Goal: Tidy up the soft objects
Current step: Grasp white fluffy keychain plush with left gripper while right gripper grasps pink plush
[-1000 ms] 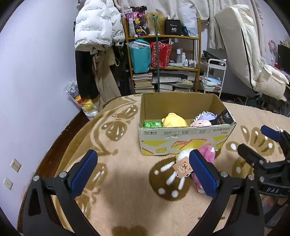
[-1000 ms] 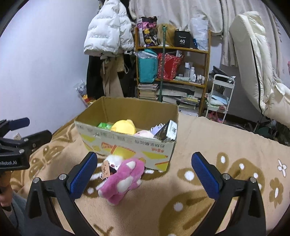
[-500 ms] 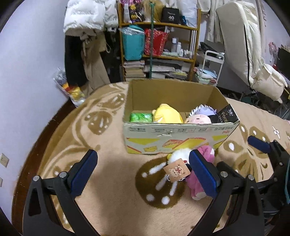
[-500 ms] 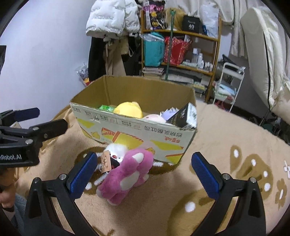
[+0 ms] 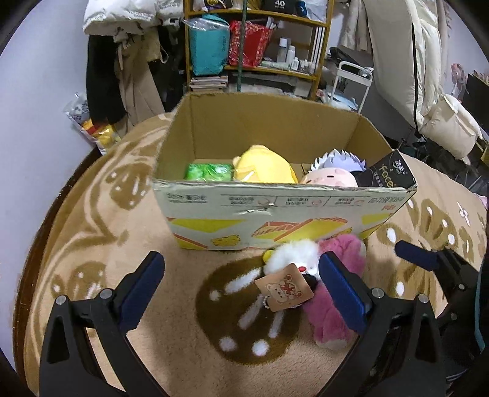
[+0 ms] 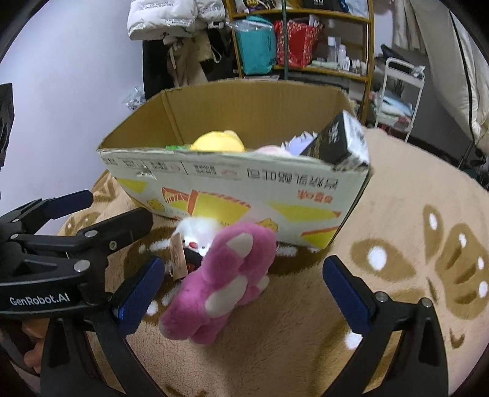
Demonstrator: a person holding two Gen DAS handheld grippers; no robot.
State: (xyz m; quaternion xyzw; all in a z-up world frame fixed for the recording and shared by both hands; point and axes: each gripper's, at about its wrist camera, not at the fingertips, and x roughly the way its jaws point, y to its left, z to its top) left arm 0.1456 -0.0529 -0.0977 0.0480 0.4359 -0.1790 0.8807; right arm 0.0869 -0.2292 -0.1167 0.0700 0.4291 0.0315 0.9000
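- Left gripper [image 5: 241,288]: jaws spread wide, holding nothing; blue pads hover above the rug on the near side of the box. Its right pad overlaps the pink toy in the left wrist view; contact cannot be told. Also seen at the left edge of the right wrist view [image 6: 91,213].
- Right gripper [image 6: 244,293]: jaws spread wide, holding nothing; the pink toy lies between and just beyond its pads. One blue finger [image 5: 417,258] shows at the right of the left wrist view.
- Pink plush toy [image 6: 226,278]: pink with cream patches, lying on the rug just in front of the box's near wall, toward its right end [image 5: 333,305].
- White plush toy [image 5: 293,256]: fluffy, lying against the pink toy's left side, touching it, close to the box wall [image 6: 197,233].
- Paper tag [image 5: 284,287]: tan card with a printed bear, hanging on a bead chain from the white toy.
- Cardboard box [image 5: 287,210]: open top, yellow and orange print on the near wall, standing on the rug [image 6: 235,186].
- Box contents: green packet [image 5: 209,171] at left; yellow plush [image 5: 262,166] in the middle; pale pink plush head with lilac hair [image 5: 331,174] at right; black carton [image 5: 386,175] leaning in the near right corner.
- Rug [image 5: 122,238]: beige pile with brown paw-print pattern.
- Far background: wooden shelf [image 5: 253,39] with a teal bag and red bag; white puffer coat [image 6: 165,18] hanging to its left.
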